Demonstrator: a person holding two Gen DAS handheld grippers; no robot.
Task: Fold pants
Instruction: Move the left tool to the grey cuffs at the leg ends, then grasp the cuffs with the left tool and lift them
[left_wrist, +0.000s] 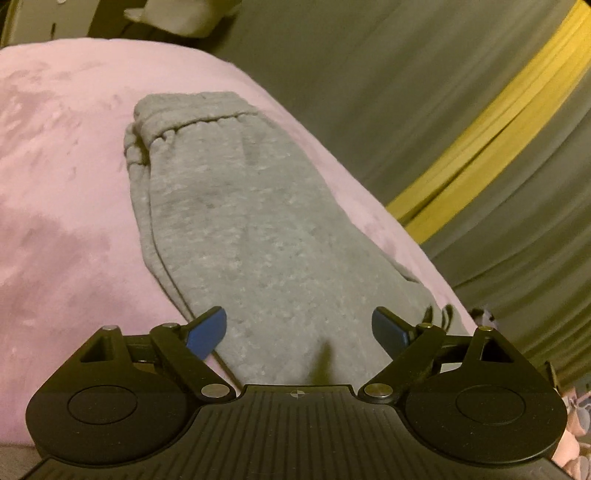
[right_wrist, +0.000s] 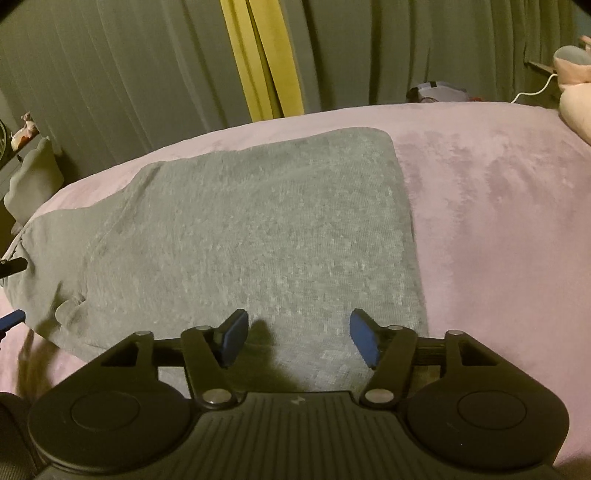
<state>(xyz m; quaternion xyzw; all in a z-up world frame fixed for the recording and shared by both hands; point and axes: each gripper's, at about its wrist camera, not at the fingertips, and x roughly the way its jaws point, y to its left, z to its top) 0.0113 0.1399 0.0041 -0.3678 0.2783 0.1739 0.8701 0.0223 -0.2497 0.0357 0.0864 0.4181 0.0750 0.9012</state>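
Grey sweatpants (left_wrist: 236, 221) lie folded lengthwise on a pink blanket (left_wrist: 55, 184), with a ribbed band (left_wrist: 173, 118) at the far end and dark drawstrings (left_wrist: 439, 317) at the near right. My left gripper (left_wrist: 299, 328) hovers open over their near end, nothing between its blue pads (left_wrist: 207, 330). In the right wrist view the same pants (right_wrist: 258, 229) spread as a flat grey slab. My right gripper (right_wrist: 299, 336) stands open above their near edge, and its pads (right_wrist: 364, 339) press on nothing. The left gripper's fingertips (right_wrist: 13, 318) peek in at the left edge.
Grey-green curtains (right_wrist: 110, 74) with a yellow strip (right_wrist: 266, 62) hang behind the bed. A pink plush toy (right_wrist: 576, 92) and a white cable (right_wrist: 535, 88) sit at the far right. A pale object (right_wrist: 33, 173) stands beside the bed's left edge. The blanket (right_wrist: 498, 221) extends right.
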